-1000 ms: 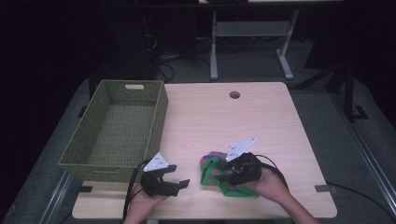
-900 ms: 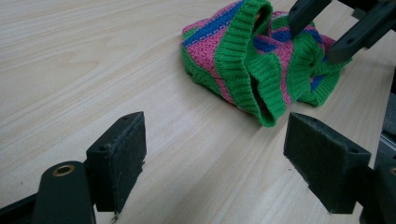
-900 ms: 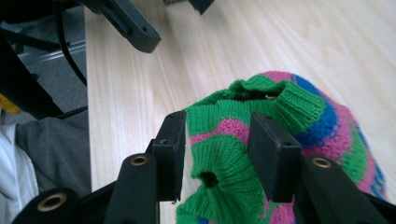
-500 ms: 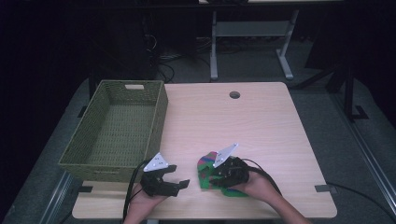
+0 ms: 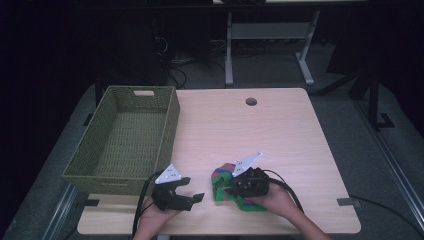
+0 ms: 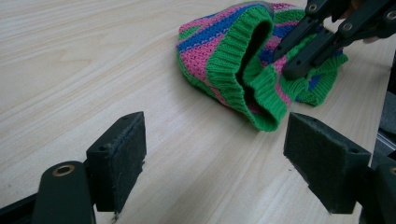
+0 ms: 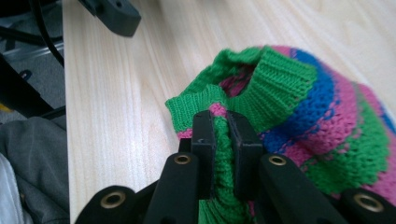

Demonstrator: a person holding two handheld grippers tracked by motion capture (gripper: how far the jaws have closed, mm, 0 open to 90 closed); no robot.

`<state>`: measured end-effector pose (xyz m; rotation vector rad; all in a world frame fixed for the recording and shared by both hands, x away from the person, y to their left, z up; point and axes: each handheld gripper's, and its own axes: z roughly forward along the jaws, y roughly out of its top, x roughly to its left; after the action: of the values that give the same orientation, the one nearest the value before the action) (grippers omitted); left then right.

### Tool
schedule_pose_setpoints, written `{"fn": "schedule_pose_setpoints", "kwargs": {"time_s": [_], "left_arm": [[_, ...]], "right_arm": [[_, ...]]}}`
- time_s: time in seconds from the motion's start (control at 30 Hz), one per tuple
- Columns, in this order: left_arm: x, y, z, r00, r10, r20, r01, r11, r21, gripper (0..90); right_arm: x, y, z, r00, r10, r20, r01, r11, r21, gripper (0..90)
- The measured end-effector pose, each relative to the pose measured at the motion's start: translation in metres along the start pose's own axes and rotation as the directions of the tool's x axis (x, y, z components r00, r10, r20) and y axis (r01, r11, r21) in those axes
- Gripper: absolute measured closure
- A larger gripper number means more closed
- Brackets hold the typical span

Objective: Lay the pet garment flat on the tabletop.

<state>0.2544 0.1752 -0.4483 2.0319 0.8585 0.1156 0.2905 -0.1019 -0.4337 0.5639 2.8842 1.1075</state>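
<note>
Table [image 5: 280, 135]: wooden, your basket [image 5: 125, 137] sits far left.
Right gripper [image 7: 220, 140]: your jaws just pinched the knit hat's [image 7: 322, 126] green cuff.
Left gripper [image 6: 215, 158]: yours gapes wide, empty.

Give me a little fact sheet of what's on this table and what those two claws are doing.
Table: light wood tabletop with a round hole near the far edge
Basket: green woven basket, at the table's left, nothing in it
Hat: striped knit hat in green, pink and blue, lying near the front edge
Right claw: jaws have just been closing, now pinching the hat's green ribbed rim
Left claw: jaws wide open, low over bare wood, short of the hat
</note>
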Motion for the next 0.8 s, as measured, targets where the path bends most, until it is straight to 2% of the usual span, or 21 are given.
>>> {"fn": "schedule_pose_setpoints", "kwargs": {"time_s": [0.03, 0.07, 0.13, 0.23, 0.3, 0.33, 0.37, 0.43, 0.53, 0.57, 0.63, 0.8], "left_arm": [[0.0, 0.0, 0.0, 1.0, -0.001, 0.003, 0.001, 1.0, -0.001, 20.8], [0.0, 0.0, 0.0, 1.0, -0.003, 0.005, 0.003, 1.0, -0.003, 20.8], [0.001, 0.001, 0.001, 0.9998, -0.012, 0.017, 0.012, 0.9999, -0.01, 20.8], [0.001, 0.002, 0.001, 0.9996, -0.014, 0.023, 0.015, 0.9998, -0.017, 20.8], [0.0, 0.003, 0.002, 0.9997, -0.009, 0.025, 0.01, 0.9996, -0.025, 20.8], [0.0, 0.003, 0.002, 0.9996, -0.008, 0.028, 0.008, 0.9995, -0.029, 20.8], [-0.001, 0.004, 0.003, 0.9995, -0.009, 0.029, 0.01, 0.9995, -0.031, 20.8], [-0.002, 0.005, 0.004, 0.9991, -0.012, 0.041, 0.013, 0.9993, -0.035, 21.7], [-0.003, 0.008, 0.008, 0.9985, 0.011, 0.053, -0.01, 0.9995, -0.031, 23.5], [-0.003, 0.01, 0.011, 0.9981, 0.028, 0.056, -0.026, 0.9992, -0.031, 23.5], [-0.004, 0.011, 0.012, 0.9977, 0.031, 0.061, -0.029, 0.9991, -0.03, 23.6], [-0.005, 0.015, 0.019, 0.9961, 0.042, 0.078, -0.04, 0.999, -0.02, 26.3]], "right_arm": [[0.0, 0.0, -0.002, 0.9999, 0.01, -0.003, -0.01, 1.0, -0.007, 81.9], [-0.001, -0.001, -0.004, 1.0, -0.003, -0.001, 0.003, 1.0, -0.009, 81.9], [0.0, 0.0, -0.011, 0.9998, 0.016, -0.006, -0.017, 0.999, -0.032, 81.9], [-0.001, 0.0, -0.017, 1.0, 0.007, 0.004, -0.006, 0.999, -0.048, 81.9], [-0.001, 0.0, -0.024, 0.9996, 0.028, -0.006, -0.029, 0.997, -0.07, 82.1], [-0.002, 0.0, -0.027, 0.9998, 0.019, -0.001, -0.019, 0.997, -0.075, 82.1], [-0.001, 0.001, -0.03, 0.9993, 0.037, -0.002, -0.037, 0.995, -0.089, 82.2], [-0.003, 0.002, -0.038, 0.9993, 0.036, -0.002, -0.036, 0.993, -0.109, 82.1], [-0.005, 0.002, -0.048, 0.9991, 0.042, 0.008, -0.041, 0.989, -0.141, 82.1], [-0.007, 0.002, -0.054, 0.9982, 0.059, 0.0, -0.059, 0.987, -0.153, 82.2], [-0.008, 0.001, -0.057, 0.9984, 0.057, 0.007, -0.055, 0.987, -0.154, 82.2], [-0.013, 0.001, -0.07, 0.9973, 0.073, -0.003, -0.072, 0.978, -0.194, 82.2]]}}
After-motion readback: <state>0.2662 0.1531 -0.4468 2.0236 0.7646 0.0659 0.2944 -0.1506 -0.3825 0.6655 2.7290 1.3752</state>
